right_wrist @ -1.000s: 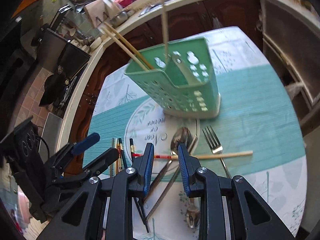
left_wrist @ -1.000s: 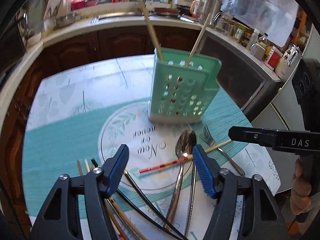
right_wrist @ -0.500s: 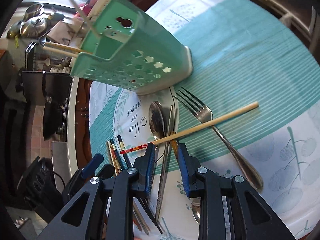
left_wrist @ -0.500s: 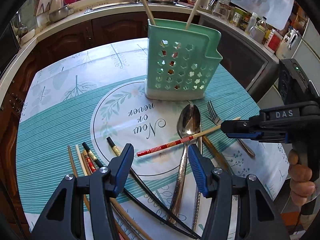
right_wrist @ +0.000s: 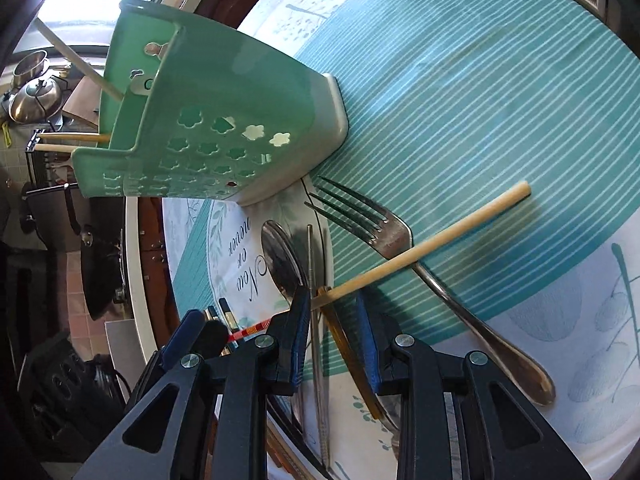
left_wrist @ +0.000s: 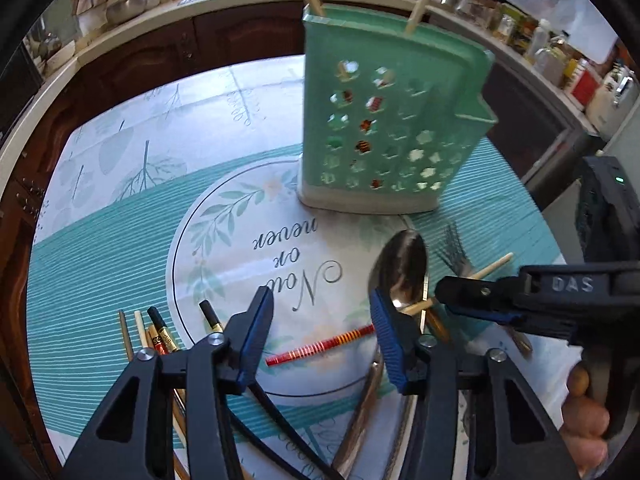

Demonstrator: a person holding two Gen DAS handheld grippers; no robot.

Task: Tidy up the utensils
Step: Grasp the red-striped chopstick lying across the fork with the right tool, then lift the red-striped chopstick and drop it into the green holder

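Note:
A green perforated utensil holder [left_wrist: 392, 120] [right_wrist: 224, 120] stands on the round table with wooden chopsticks in it. In front of it a bamboo chopstick with a red-striped end [left_wrist: 320, 346] [right_wrist: 432, 244] lies across a spoon [left_wrist: 400, 268] [right_wrist: 280, 256] and a fork [right_wrist: 380, 228]. My left gripper [left_wrist: 320, 332] hovers over the striped end with its jaws closing, and the pads do not touch it. My right gripper [right_wrist: 332, 312] [left_wrist: 480, 300] straddles the chopstick's middle, jaws narrowly apart and not pressing on it.
Several chopsticks [left_wrist: 156, 332] lie at the table's left front, with black ones running under my left gripper. A steel chopstick [right_wrist: 316, 320] and a brown-handled utensil [right_wrist: 348, 348] lie under the right jaws. A kitchen counter [left_wrist: 200, 4] runs behind the table.
Both grippers have come down closer to the table and the striped chopstick. The right gripper has rolled, so its view is tilted. The left jaws have narrowed.

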